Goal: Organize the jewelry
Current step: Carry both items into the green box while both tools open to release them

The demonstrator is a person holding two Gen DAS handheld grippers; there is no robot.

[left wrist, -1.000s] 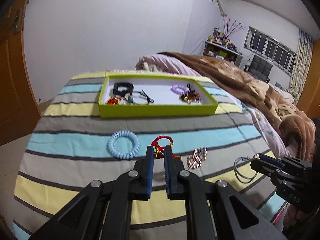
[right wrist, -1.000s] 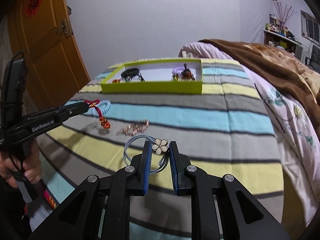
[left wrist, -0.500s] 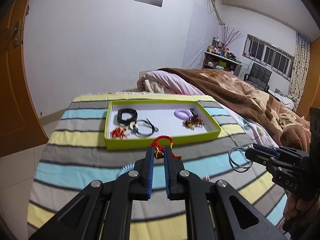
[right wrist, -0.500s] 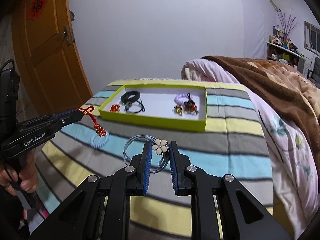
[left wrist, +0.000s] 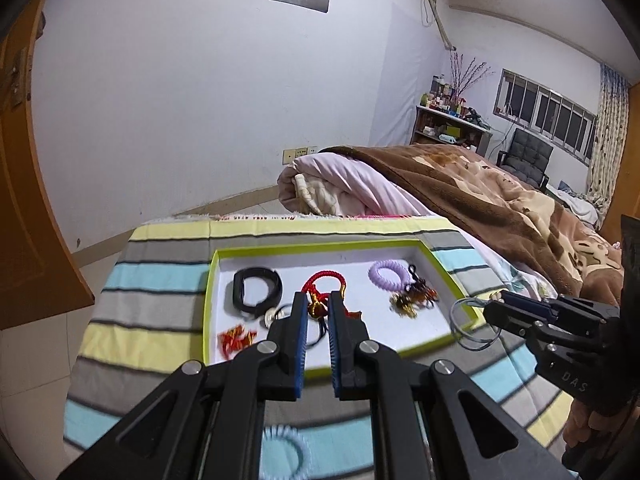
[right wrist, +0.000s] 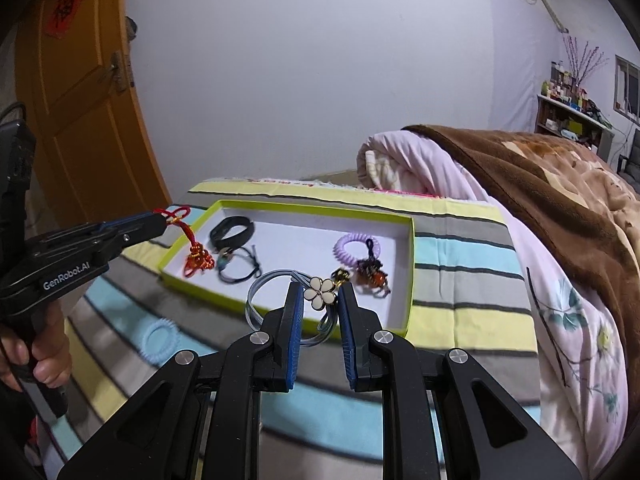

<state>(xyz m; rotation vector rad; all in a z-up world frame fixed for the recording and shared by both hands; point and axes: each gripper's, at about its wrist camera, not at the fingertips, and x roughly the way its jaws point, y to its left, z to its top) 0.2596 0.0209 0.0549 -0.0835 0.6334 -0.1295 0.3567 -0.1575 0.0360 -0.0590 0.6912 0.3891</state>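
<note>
My left gripper (left wrist: 318, 300) is shut on a red cord knot charm (left wrist: 325, 280), held in the air over the green-rimmed tray (left wrist: 210, 292). In the right wrist view the left gripper (right wrist: 160, 218) holds the red cord knot charm (right wrist: 196, 254) dangling at the tray's (right wrist: 410, 276) near left corner. My right gripper (right wrist: 319, 300) is shut on a blue-grey hair tie with a white flower (right wrist: 320, 291), above the tray's front rim. From the left wrist view the right gripper (left wrist: 490, 308) and the hair tie's loop (left wrist: 464, 320) hang by the tray's right corner.
The tray holds a black band (left wrist: 256, 290), a purple coil tie (left wrist: 390, 274), an amber charm (left wrist: 416, 300), a red trinket (left wrist: 236, 338) and a dark cord. A light blue coil tie (right wrist: 160, 338) lies on the striped bedspread (right wrist: 460, 276). A brown blanket (right wrist: 560, 192) is heaped at right.
Both grippers have risen off the bedspread and travelled toward the tray, each carrying its piece. The pink-gold piece left on the bedspread has dropped out of view.
</note>
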